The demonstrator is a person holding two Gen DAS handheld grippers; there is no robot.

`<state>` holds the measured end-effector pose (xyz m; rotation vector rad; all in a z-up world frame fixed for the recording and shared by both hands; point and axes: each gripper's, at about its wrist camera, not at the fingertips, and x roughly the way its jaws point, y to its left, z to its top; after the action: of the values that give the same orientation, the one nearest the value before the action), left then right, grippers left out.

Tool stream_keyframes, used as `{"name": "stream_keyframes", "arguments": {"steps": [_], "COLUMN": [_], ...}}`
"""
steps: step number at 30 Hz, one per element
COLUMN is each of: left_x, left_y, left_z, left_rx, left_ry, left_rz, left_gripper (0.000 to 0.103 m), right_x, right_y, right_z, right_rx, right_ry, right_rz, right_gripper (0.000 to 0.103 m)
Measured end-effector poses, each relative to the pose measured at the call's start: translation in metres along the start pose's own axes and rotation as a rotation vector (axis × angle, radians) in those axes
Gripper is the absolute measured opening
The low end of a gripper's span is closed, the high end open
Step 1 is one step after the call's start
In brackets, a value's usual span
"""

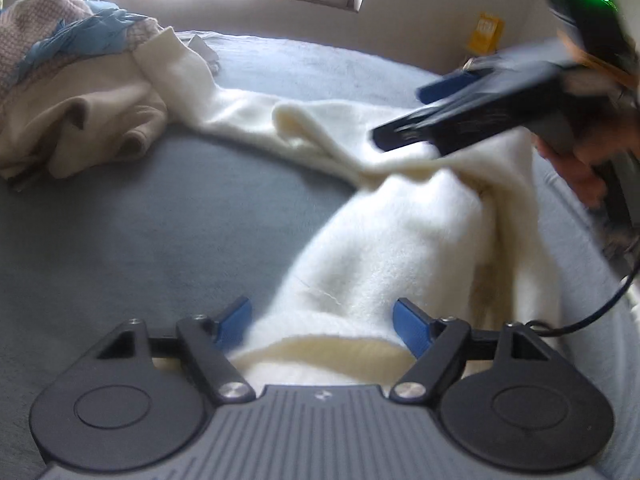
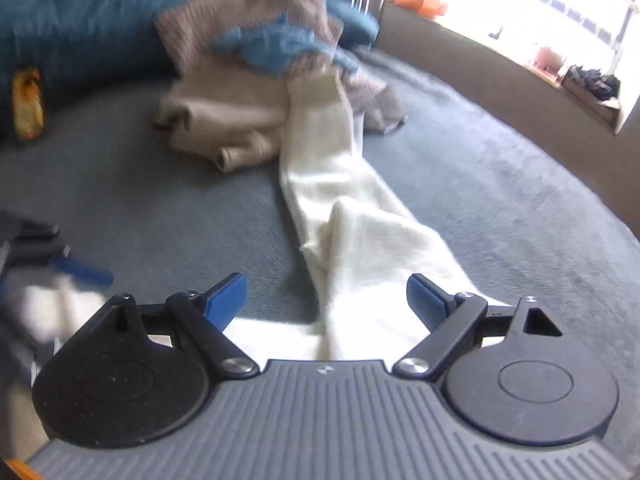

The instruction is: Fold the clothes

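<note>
A cream-white knit garment [image 1: 400, 240] lies stretched across the grey-blue bed [image 1: 160, 220], one long part running toward the clothes pile. My left gripper [image 1: 323, 322] is open, its blue fingers on either side of the garment's near edge. My right gripper [image 1: 416, 112], blurred and held by a hand, hovers just above the garment's far fold. In the right wrist view my right gripper [image 2: 326, 300] stands open over the white garment [image 2: 360, 232]. A blue finger [image 2: 86, 273] of the left gripper shows at the left edge beside white cloth.
A pile at the far end holds a beige garment [image 1: 80, 128], a pinkish knit [image 1: 28, 24] and a blue cloth [image 1: 92, 32]. A yellow packet [image 1: 486, 34] sits by the wall. A black cable [image 1: 600, 308] hangs at right. A blue duvet [image 2: 80, 12] lies behind the pile.
</note>
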<state>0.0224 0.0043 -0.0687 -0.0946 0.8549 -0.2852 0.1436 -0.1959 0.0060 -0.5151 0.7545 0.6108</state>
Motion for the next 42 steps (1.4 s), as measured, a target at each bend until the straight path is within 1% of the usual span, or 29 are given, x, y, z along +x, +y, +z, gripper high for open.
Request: {"name": "stream_keyframes", "arguments": {"steps": [2,4,5,6,7,8,9,10,11,13,17,20,22,24,26,30,33,35,36,38,40,41,42], "left_x": [0.002,0.002,0.001,0.002,0.003,0.003,0.006,0.009,0.012,0.013,0.015,0.015,0.015,0.015,0.016,0.016,0.017,0.017,0.017,0.017,0.017,0.017,0.017], "left_y": [-0.006,-0.005,-0.004,-0.002,-0.001,0.001,0.004,0.007,0.01,0.012,0.017,0.019,0.022,0.024,0.026,0.025,0.025,0.026,0.026,0.026,0.026,0.026,0.026], "left_z": [-0.007,-0.011,-0.013,-0.014,-0.015,-0.016,-0.016,-0.016,-0.016,-0.018,-0.02,-0.02,-0.02,-0.02,-0.02,-0.021,-0.021,-0.021,-0.021,-0.021,-0.021,-0.02,-0.02], "left_rx": [0.021,0.026,0.026,0.023,0.02,0.017,0.0,-0.018,-0.035,-0.039,-0.048,-0.057,-0.067,-0.071,-0.075,-0.071,-0.073,-0.076,-0.077,-0.079,-0.08,-0.083,-0.085], "left_ry": [-0.01,-0.016,-0.017,-0.017,-0.017,-0.016,-0.012,-0.009,-0.005,-0.008,-0.015,-0.012,-0.01,-0.012,-0.014,-0.016,-0.017,-0.017,-0.017,-0.016,-0.014,-0.013,-0.012], "left_rz": [0.03,0.034,0.032,0.029,0.026,0.023,0.019,0.014,0.009,-0.001,-0.021,-0.039,-0.052,-0.064,-0.075,-0.083,-0.086,-0.086,-0.086,-0.086,-0.085,-0.084,-0.082], "left_gripper": [0.08,0.081,0.081,0.082,0.082,0.083,0.084,0.084,0.084,0.084,0.084,0.084,0.084,0.084,0.084,0.084,0.084,0.084,0.084,0.084,0.084,0.085,0.085], "right_x": [0.022,0.039,0.049,0.049,0.053,0.055,0.055,0.054,0.054,0.04,0.019,-0.012,-0.026,-0.043,-0.06,-0.084,-0.092,-0.095,-0.097,-0.103,-0.111,-0.118,-0.125], "right_y": [0.006,0.012,0.017,0.011,0.006,0.007,0.004,0.0,-0.003,-0.014,-0.031,-0.05,-0.062,-0.074,-0.088,-0.1,-0.099,-0.091,-0.085,-0.075,-0.075,-0.077,-0.081], "right_z": [-0.002,-0.008,-0.013,-0.016,-0.013,-0.014,-0.013,-0.013,-0.012,-0.014,-0.028,-0.047,-0.067,-0.09,-0.121,-0.187,-0.24,-0.275,-0.288,-0.298,-0.303,-0.308,-0.313], "right_rx": [-0.053,-0.097,-0.093,-0.076,-0.047,-0.017,-0.005,0.008,0.021,0.065,0.07,0.128,0.188,0.27,0.392,0.655,0.887,1.029,1.075,1.108,1.149,1.195,1.243], "right_ry": [0.066,0.126,0.14,0.149,0.153,0.158,0.164,0.158,0.15,0.124,0.095,0.088,0.102,0.139,0.186,0.296,0.386,0.437,0.45,0.455,0.456,0.439,0.419], "right_rz": [-0.058,-0.114,-0.145,-0.159,-0.146,-0.134,-0.14,-0.158,-0.176,-0.196,-0.303,-0.373,-0.422,-0.469,-0.492,-0.501,-0.463,-0.434,-0.428,-0.426,-0.42,-0.418,-0.416], "right_gripper": [0.087,0.08,0.069,0.059,0.057,0.053,0.041,0.032,0.017,0.016,0.014,0.014,0.013,0.013,0.013,0.013,0.013,0.013,0.013,0.013,0.013,0.013,0.019]}}
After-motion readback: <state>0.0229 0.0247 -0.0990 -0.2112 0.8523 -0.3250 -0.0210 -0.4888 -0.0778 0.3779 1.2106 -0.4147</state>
